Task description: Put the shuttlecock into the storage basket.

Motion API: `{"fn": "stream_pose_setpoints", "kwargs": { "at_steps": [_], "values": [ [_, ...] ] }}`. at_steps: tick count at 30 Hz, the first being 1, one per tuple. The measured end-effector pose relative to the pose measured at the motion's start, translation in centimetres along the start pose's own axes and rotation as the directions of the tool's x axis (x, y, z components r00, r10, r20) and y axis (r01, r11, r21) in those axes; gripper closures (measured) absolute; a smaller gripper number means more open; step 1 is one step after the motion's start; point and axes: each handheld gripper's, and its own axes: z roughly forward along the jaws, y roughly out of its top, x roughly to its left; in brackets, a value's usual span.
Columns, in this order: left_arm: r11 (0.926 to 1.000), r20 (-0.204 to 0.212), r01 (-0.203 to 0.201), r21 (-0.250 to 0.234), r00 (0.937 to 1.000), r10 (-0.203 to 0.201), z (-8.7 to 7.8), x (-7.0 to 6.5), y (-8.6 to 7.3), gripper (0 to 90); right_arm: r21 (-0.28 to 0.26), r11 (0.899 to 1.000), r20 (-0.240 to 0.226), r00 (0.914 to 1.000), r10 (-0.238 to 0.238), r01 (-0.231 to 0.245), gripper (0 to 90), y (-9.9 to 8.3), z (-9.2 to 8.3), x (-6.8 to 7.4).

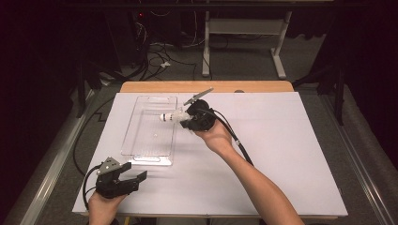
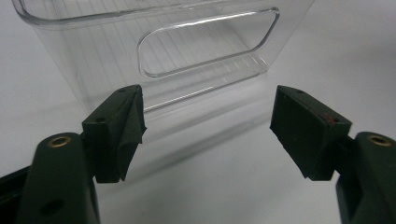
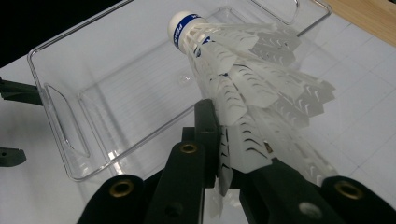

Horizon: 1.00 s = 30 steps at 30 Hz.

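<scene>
The right gripper (image 1: 185,119) is clamped on a white shuttlecock (image 3: 243,84), holding it over the clear bin's (image 1: 141,152) right rim; the left gripper (image 1: 133,174) rests wide apart, holding nothing. Around them — dark room, grey floor, white desk legs (image 1: 205,47); below, a white sheet (image 1: 281,154) covers the wooden table (image 1: 206,86) — bin on it.

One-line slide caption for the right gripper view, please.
Right gripper clamps the feather skirt of a white plastic shuttlecock, its cork nose over the clear plastic bin.
</scene>
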Motion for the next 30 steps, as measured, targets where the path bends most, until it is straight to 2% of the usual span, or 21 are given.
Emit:
{"fn": "stream_pose_setpoints", "kwargs": {
  "at_steps": [17,26,30],
  "values": [
    [1.0,0.002,0.003,-0.002,1.0,-0.003,0.0,0.0,-0.1,27.1,0.023,1.0,-0.012,0.9998,-0.014,0.014,89.1,1.4,1.5,0.5],
    [1.0,0.002,0.003,-0.001,1.0,-0.003,-0.1,0.0,-0.1,27.1,0.033,0.999,-0.014,0.9999,-0.004,0.004,89.1,2.1,2.2,0.7],
    [1.0,0.003,0.004,-0.001,1.0,-0.004,-0.1,0.0,-0.1,27.1,0.036,0.999,-0.017,0.9997,-0.019,0.019,89.1,2.4,2.5,0.8]
  ]
}}
